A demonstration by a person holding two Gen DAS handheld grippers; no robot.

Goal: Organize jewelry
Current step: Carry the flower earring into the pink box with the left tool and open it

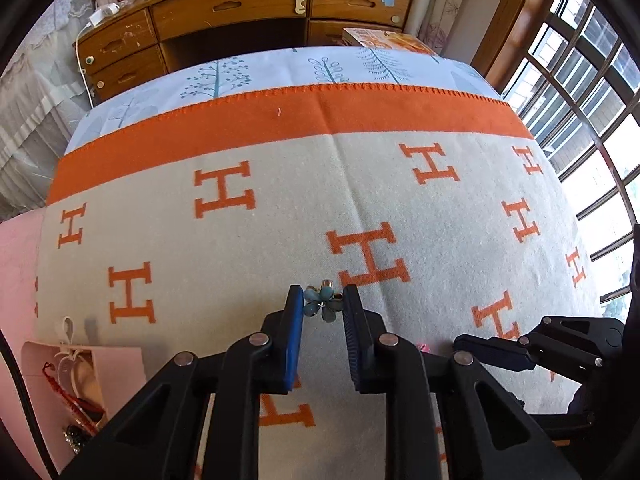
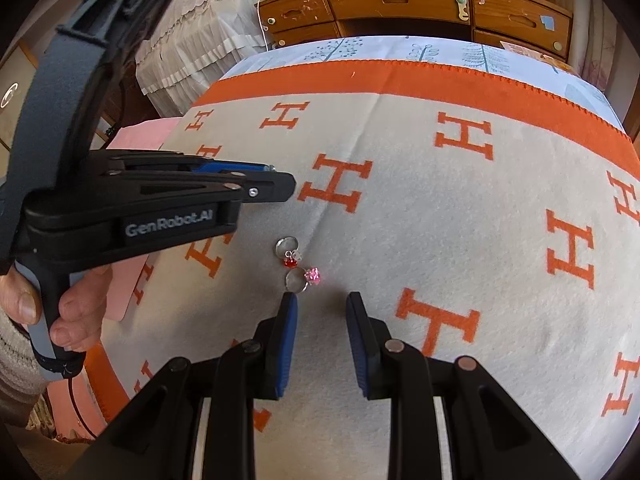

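Writing: the left gripper [image 2: 276, 178] carries a plate reading "GenRobot.AI" on its black side; the blanket [image 1: 248, 264] is grey-beige with large orange "H" letters and an orange band at its far edge.
Left gripper jaws: the left gripper [image 1: 322, 303] is clamped on a blue flower ring [image 1: 322, 304]; both blue pads meet the petals at the fingertips.
Flower ring: held clear above the blanket, in the tip of the jaws, petals facing the camera, a small metal part showing at its 12 o'clock.
Right gripper jaws: the right gripper [image 2: 322, 307] has its pads apart with only blanket between them.
Rings on blanket: a red-stone ring [image 2: 287, 251] and a pink-stone ring [image 2: 301, 279] lie touching or nearly so, the red one at 11 o'clock of the pink one.
Rings relative to right jaws: the pink-stone ring sits just beyond the left pad's tip, at 11 o'clock from the gap; neither ring is between the pads.
Container: a pink box [image 1: 100, 364] lies open at 8 o'clock in the left wrist view, on a pink sheet at the blanket's edge.
Box contents: a red beaded strand [image 1: 66, 394], a white loop and a dark sparkly piece; I cannot tell them further.
Hand: a hand [image 2: 60, 300] grips the left gripper's handle at 9 o'clock in the right wrist view.
Background: a wooden desk [image 1: 240, 12] with drawers stands past the bed at 12 o'clock.
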